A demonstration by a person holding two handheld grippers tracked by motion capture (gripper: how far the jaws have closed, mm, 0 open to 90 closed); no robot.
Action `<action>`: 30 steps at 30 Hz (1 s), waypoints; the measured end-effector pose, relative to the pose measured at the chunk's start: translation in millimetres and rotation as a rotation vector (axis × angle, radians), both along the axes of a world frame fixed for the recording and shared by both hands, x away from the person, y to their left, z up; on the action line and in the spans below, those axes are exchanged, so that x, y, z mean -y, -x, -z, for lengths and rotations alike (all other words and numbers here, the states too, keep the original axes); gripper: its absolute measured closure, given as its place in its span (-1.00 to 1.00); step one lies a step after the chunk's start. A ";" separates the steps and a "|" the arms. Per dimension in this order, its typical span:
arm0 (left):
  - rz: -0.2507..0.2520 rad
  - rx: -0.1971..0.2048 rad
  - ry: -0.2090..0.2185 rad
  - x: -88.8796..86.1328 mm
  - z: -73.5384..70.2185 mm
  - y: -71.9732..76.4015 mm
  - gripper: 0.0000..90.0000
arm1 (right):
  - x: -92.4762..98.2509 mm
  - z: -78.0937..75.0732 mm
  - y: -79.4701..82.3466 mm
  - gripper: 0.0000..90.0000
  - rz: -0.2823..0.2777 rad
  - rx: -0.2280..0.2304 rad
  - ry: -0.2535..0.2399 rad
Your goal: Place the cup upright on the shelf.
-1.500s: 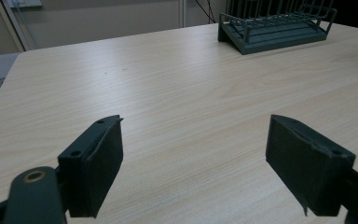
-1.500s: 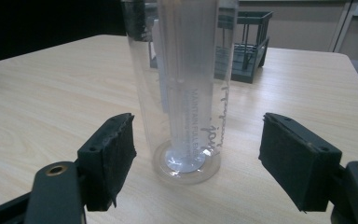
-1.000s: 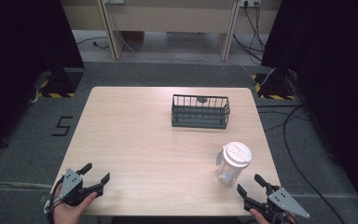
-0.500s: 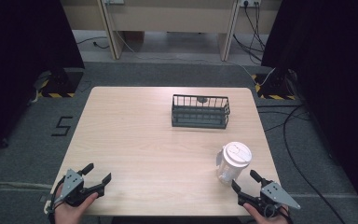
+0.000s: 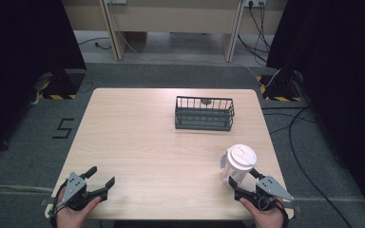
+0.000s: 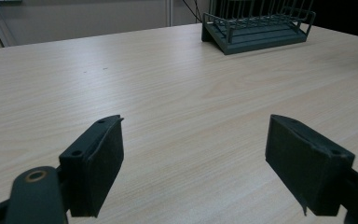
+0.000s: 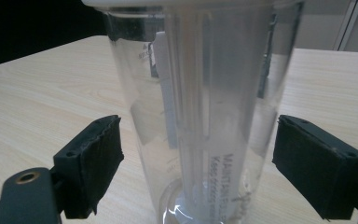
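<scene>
Work in hand: the right claw approaches a clear plastic jug with a white lid to grasp it.
Jug location: upright on the pale wooden desk, near its front right corner, well apart from the dark green wire basket at the far middle of the desk.
Right claw state: jaws wide apart, one on each side of the jug's lower wall. In the right gripper view a gap shows between each pad and the clear wall, so no contact is made yet.
Left claw state: the left claw is also wide, holds nothing, and rests low at the front left corner, far from the jug.
Done: the right claw is lined up around the jug, judged from the jug standing centred between the jaws.
Left to do: close the jaws on the wall, lift, and carry. The destination cannot be told; the basket is a likely one.
High view adds: the full layout, the lid's round top, a small handle or spout on the jug's left side, and a dark item in the basket too small to identify.
Right gripper view adds: printed markings and a white inner column inside the jug, plus the pad clearance.
Left gripper view adds: bare desk between the jaws and the basket far ahead.
</scene>
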State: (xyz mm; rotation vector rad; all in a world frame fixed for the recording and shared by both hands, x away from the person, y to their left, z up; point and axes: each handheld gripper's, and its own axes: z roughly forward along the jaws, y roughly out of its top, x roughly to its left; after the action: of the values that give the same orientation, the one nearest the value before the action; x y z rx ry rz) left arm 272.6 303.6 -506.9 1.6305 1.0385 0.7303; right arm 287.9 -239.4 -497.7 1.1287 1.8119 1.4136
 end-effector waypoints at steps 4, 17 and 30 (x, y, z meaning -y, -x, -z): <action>0.000 0.003 0.001 -0.1 -0.3 0.2 -0.58 | -3.4 1.5 -8.6 -0.66 0.000 0.004 0.010; 0.005 0.001 0.002 0.5 0.1 -0.2 -0.58 | -6.5 13.7 -19.8 -0.69 -0.009 -0.013 0.016; -0.001 0.001 0.008 -0.8 0.3 -0.1 -0.58 | -7.2 9.7 -21.1 -0.60 -0.021 0.003 0.017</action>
State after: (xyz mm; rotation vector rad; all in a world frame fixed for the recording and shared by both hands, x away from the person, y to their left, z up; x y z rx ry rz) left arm 272.6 304.4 -507.2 1.6232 1.0408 0.7268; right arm 309.0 -232.2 -507.4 1.1019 1.8350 1.4085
